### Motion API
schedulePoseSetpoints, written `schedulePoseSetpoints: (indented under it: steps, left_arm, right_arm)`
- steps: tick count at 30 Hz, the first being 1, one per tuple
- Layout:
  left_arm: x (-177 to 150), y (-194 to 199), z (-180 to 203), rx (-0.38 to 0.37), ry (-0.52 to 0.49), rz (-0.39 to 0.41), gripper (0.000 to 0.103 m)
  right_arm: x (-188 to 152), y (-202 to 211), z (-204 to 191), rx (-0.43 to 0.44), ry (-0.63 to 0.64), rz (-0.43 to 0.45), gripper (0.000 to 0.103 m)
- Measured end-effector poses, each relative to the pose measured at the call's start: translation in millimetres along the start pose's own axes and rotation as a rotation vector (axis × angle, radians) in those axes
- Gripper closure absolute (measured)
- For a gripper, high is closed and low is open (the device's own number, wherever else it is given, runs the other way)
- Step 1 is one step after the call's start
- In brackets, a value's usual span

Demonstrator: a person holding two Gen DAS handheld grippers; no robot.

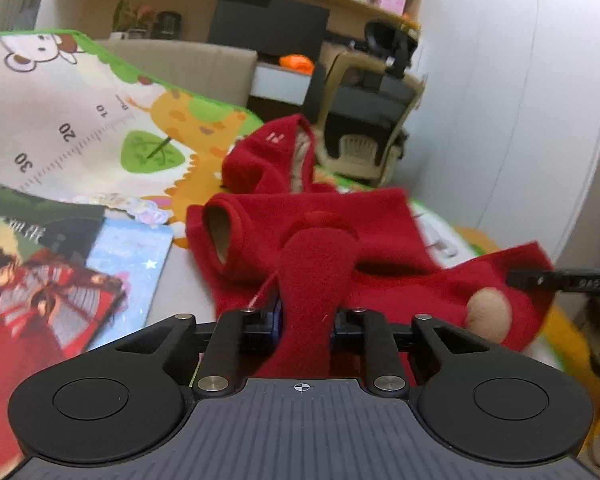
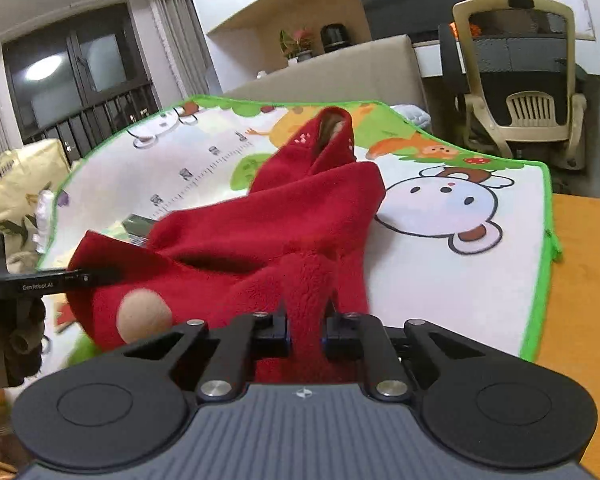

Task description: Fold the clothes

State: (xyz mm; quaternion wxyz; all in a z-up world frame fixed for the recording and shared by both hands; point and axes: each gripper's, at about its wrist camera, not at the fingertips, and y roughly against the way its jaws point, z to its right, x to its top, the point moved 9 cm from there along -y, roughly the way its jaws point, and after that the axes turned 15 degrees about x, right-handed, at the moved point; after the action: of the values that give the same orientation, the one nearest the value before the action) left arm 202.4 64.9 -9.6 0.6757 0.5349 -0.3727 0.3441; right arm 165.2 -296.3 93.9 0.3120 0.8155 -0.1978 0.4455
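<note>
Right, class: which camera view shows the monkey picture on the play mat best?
The right wrist view: the whole monkey picture lies unobstructed on the play mat, right of the red garment. The left wrist view catches only a partial monkey picture at the mat's far top-left corner.

One red fleece garment (image 2: 284, 220) bearing one tan pom-pom (image 2: 144, 314) lies on one cartoon-printed play mat (image 2: 460, 280), and two hand-held grippers appear: the left (image 1: 306, 316) and the right (image 2: 306, 326). One picture book (image 1: 56, 280) lies at the near left. One office chair (image 2: 520, 92) stands at the far right, with one potted plant (image 2: 298, 44) farther back.
</note>
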Motion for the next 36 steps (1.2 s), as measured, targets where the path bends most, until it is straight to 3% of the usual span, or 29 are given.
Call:
schedulePoseSetpoints:
  steps: [3,6,11,18,22,23,26,29,31,32,34,36]
  left_arm:
    - [5.2,42.0,1.5,-0.059,0.019,0.035,0.086]
    - [5.6,59.5,-0.9,-0.042,-0.015,0.064,0.086]
    - [10.9,25.7,-21.7,0.047,0.051,0.018,0.086]
    - [101.2,-4.7,-16.0,0.097,-0.063,0.112,0.086]
    - [139.3,-55.8,-26.3,0.151,-0.101,0.121,0.085]
    - [134.6,-78.4,-32.5,0.175,-0.099,0.083,0.084]
    - [116.1,-147.5,-51.7,0.246,-0.087,-0.04,0.074]
    - [91.0,-195.1,-69.3,0.307,-0.067,-0.158,0.05]
    - [93.2,-196.7,-80.5,0.32,-0.035,-0.175,0.033]
    - [99.8,-191.1,-84.0,0.317,-0.038,-0.169,0.03]
    - [115.8,-176.1,-90.5,0.336,-0.053,-0.138,0.022]
    - [135.2,-153.3,-94.8,0.338,-0.011,-0.098,0.02]
  right_arm:
    - [4.6,28.5,-33.0,0.048,0.059,0.034,0.092]
    - [15.2,33.1,-45.2,0.048,0.11,0.052,0.092]
    - [35.6,4.1,-25.0,-0.019,0.101,0.054,0.092]
    - [119.3,-23.3,-15.7,-0.066,0.21,0.116,0.092]
    - [163.2,-66.9,11.1,-0.093,0.256,0.117,0.092]
    - [168.0,-82.5,22.3,-0.109,0.26,0.104,0.092]
    - [158.3,-141.1,73.5,-0.183,0.218,0.009,0.092]
    - [126.1,-184.2,117.4,-0.272,0.185,-0.115,0.08]
    - [112.2,-194.7,131.6,-0.296,0.174,-0.151,0.067]
    - [113.3,-192.2,132.3,-0.29,0.174,-0.15,0.064]
    - [121.7,-182.7,132.2,-0.303,0.196,-0.155,0.047]
    - [131.2,-171.1,127.7,-0.32,0.229,-0.146,0.043]
